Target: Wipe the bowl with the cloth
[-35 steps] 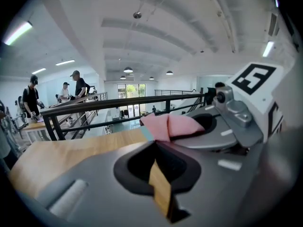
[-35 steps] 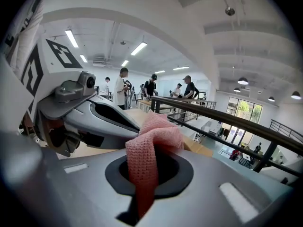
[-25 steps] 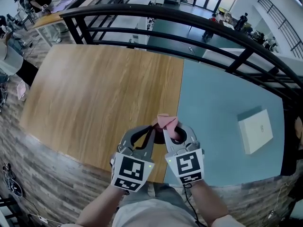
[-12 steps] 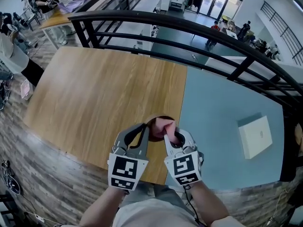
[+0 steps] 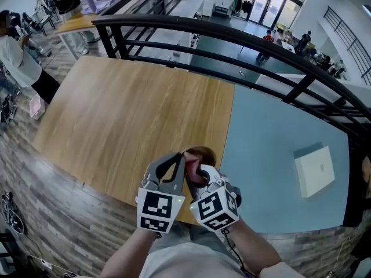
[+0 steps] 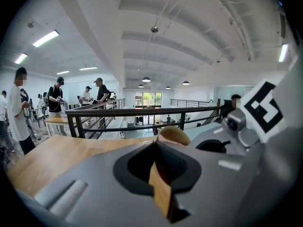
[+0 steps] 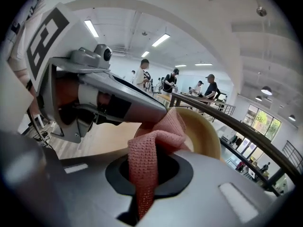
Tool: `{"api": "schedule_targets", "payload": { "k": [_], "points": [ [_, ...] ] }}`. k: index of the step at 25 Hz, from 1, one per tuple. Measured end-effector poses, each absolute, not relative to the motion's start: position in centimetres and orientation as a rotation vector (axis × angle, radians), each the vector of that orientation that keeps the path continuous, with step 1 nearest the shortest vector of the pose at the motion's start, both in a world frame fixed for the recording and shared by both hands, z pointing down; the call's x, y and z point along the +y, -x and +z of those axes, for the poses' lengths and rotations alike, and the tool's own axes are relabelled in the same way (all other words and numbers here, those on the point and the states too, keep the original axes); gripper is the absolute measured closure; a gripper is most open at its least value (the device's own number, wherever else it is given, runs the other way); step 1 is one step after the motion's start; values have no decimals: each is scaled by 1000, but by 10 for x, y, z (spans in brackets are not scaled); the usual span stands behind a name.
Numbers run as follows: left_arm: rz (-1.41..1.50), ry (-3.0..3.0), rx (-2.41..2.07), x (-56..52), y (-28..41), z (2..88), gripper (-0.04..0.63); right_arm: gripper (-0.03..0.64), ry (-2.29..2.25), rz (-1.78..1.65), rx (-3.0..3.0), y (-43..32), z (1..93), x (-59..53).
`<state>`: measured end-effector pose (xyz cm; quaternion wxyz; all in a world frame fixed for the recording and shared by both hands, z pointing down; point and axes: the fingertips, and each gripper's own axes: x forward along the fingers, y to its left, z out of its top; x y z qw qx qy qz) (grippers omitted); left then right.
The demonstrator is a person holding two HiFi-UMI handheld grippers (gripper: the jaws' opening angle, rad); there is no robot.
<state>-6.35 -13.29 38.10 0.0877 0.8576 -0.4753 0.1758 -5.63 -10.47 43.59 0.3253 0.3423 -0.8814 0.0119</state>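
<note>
- Looking down in the head view, the left claw [image 5: 183, 158] and the right claw [image 5: 196, 177] meet close together over the near edge of the bench [image 5: 127, 114], by the seam where its wood-grain half joins its pale blue half.
- The wooden bowl [image 5: 202, 153] sits just beyond the claw tips, and the pink cloth [image 5: 196, 175] is bunched against it on the right claw's side.
- A white box [image 5: 315, 169] lies well apart on the blue half, and a black railing [image 5: 232, 33] curves along the far side of the bench.
- In the left gripper view, the left claw [image 6: 155, 144] is pressed together on the bowl's thin wall, which shows as a wooden strip between the pads.
- The bowl's [image 6: 173, 135] rounded edge rises just past the tips, and the marker cube of the right claw fills the right side.
- People [image 6: 57, 94] stand at a far table behind the railing [image 6: 142, 112].
- In the right gripper view, the right claw [image 7: 150, 168] pinches the cloth [image 7: 150, 157], whose knit folds hang between the pads and push up into the bowl [image 7: 204, 132].
- The bowl is tipped so its pale inside faces the camera, and the left claw [image 7: 118, 103] reaches in from the left to its rim.
</note>
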Motion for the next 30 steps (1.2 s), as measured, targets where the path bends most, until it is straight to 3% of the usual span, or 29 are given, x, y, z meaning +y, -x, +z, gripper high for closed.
{"api": "schedule_targets", "payload": {
  "k": [8, 19, 30],
  "points": [
    [525, -2577, -1400, -120, 63, 374, 591, 607, -902, -61, -2322, 65, 407, -102],
    [515, -2615, -1377, -106, 59, 363, 591, 607, -1211, -181, -2239, 18, 370, -121],
    [481, -2599, -1455, -111, 69, 353, 586, 607, -1195, -93, -2159, -8, 407, -103]
  ]
}}
